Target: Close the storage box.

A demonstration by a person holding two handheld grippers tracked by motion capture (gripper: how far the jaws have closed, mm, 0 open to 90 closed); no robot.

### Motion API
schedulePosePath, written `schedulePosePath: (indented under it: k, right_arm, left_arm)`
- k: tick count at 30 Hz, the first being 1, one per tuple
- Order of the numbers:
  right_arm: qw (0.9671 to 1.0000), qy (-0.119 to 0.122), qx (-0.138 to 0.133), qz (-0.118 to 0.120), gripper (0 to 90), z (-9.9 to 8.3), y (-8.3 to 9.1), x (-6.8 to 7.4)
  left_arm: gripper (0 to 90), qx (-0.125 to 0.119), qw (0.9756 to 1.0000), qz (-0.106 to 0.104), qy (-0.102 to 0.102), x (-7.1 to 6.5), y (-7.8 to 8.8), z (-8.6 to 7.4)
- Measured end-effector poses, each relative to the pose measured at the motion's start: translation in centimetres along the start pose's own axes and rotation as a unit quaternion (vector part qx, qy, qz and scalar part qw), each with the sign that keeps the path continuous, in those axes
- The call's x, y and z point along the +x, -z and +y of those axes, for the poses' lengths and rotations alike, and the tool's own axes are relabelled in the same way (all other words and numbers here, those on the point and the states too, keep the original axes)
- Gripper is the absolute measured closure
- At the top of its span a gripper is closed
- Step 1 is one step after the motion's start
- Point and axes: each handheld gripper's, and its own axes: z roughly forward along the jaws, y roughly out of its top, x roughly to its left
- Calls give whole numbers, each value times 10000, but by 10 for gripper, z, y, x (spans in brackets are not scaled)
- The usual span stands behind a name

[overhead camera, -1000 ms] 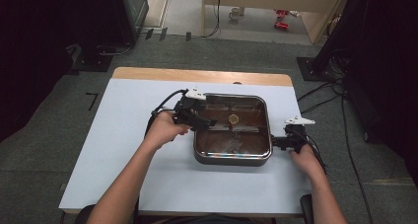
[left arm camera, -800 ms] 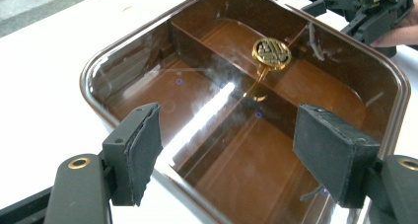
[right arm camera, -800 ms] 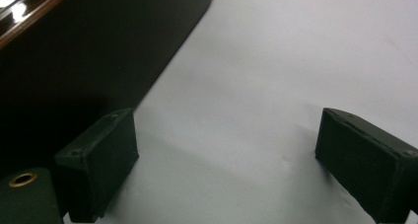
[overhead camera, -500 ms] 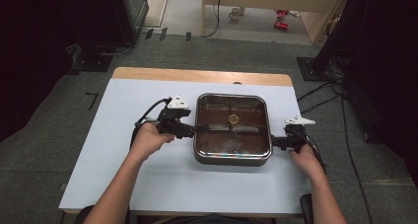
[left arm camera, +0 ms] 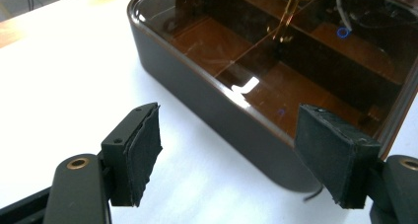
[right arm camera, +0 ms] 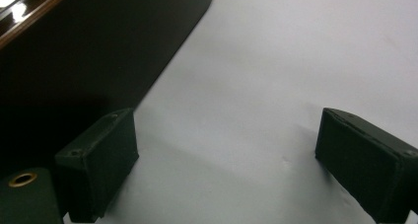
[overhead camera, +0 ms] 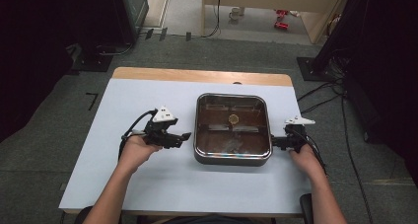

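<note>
A dark, square box (overhead camera: 232,129) with rounded corners sits in the middle of the white tabletop (overhead camera: 148,184), capped by a smoky brown see-through lid (left arm camera: 276,61). Through the lid there are dividers splitting the inside into compartments, and a small gold knob (overhead camera: 233,118) sits at the centre of the lid.

The left gripper (overhead camera: 183,136) hovers just off the box's left wall, apart from it, jaws pointing toward it. In the left gripper view (left arm camera: 229,167) its jaws are spread wide with nothing between them but bare tabletop, and the box's dark wall and the lid's near corner lie just ahead, running off to the right of the jaws. The person's left hand (overhead camera: 135,149) wraps the handle, cable looping out behind, grey three-cornered plate on top.

Over on the other side, the right gripper (overhead camera: 274,141) sits right up by the box's right wall, close to its near corner. Touching or a hair off, I cannot tell from above. The right gripper view (right arm camera: 224,162) shows those jaws spread apart too, empty, low over the white surface, with the box's dark wall (right arm camera: 98,51) looming just ahead and beside the left-hand jaw in that view. A strip of glossy lid edge catches light at the top left corner. The right hand (overhead camera: 304,157) holds the gripper from behind.

Neither gripper is pinching anything; the box rests flat between the two.
</note>
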Motion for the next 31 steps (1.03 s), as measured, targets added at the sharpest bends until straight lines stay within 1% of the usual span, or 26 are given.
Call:
schedulePosePath:
  k: [3,6,8,9,10,12,15,17,18,19,20,21,22,23,24,25,26,29,31]
  right_arm:
    - [10000,1,0,0,84,0,0,0]
    - [10000,-4,2,0,84,0,0,0]
    - [10000,1,1,0,84,0,0,0]
    - [10000,0,1,0,84,0,0,0]
    - [10000,0,1,0,84,0,0,0]
    - [10000,-3,1,0,85,0,0,0]
    - [10000,-2,1,0,84,0,0,0]
    - [10000,-2,1,0,84,0,0,0]
    - [10000,-2,1,0,84,0,0,0]
    - [10000,-2,0,-1,84,0,0,0]
    - [10000,-2,0,-1,84,0,0,0]
    - [10000,-1,1,-1,84,0,0,0]
    - [10000,-1,1,-1,84,0,0,0]
    - [10000,-3,0,0,85,0,0,0]
    - [10000,-3,0,0,85,0,0,0]
    - [10000,-5,-1,-1,84,0,0,0]
    - [10000,-5,-1,-1,84,0,0,0]
    - [10000,-5,-1,0,84,0,0,0]
    - [10000,-5,-2,0,84,0,0,0]
  left_arm:
    - [256,-12,10000,37,-15,1,1,-6]
    - [255,-31,9999,110,26,2,1,-14]
    - [253,-13,9999,162,26,3,0,-21]
    - [252,-7,9998,196,32,4,0,-26]
    - [251,-7,9998,196,32,4,0,-26]
    - [251,4,9997,244,52,5,-2,-36]
    - [251,44,9997,245,84,4,-4,-44]
    - [251,135,9995,270,101,5,-7,-51]
    - [251,135,9995,270,101,5,-7,-51]
    - [251,193,9993,286,163,7,-9,-57]
    - [251,193,9993,286,163,7,-9,-57]
    - [251,250,9990,278,239,8,-11,-62]
    - [251,250,9990,278,239,8,-11,-62]
    - [252,319,9989,288,189,7,-13,-66]
    - [251,319,9989,288,189,7,-13,-66]
    - [251,542,9981,275,68,6,-18,-70]
    - [252,542,9981,275,68,6,-18,-70]
    - [252,717,9972,210,91,4,-23,-74]
    - [239,673,9975,199,34,4,-24,-75]
